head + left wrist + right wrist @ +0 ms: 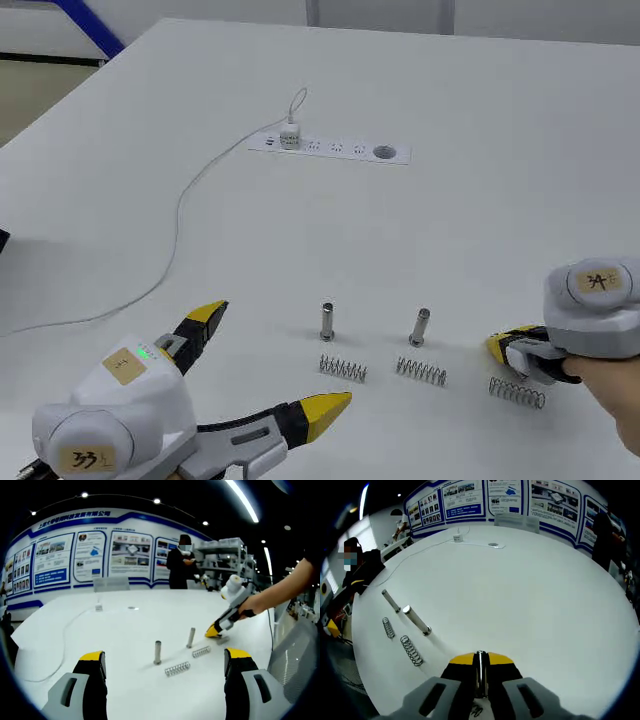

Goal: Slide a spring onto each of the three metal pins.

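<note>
white bench (500,200) with two pins (327,322) upright, a spring (343,368) laid before each for easy pairing; third pin (480,680) clamped in right gripper (480,659), probably to stand it by third spring (517,392); left gripper (272,358) gaping wide, empty, hovering low, ready to lift a spring

Left pin (327,321) and middle pin (420,327) stand upright at lower centre. I see left spring (343,369), middle spring (421,372) and right spring (517,392) lying flat beneath. Third pin (480,672) sits clamped in my right tool (480,661).
</note>
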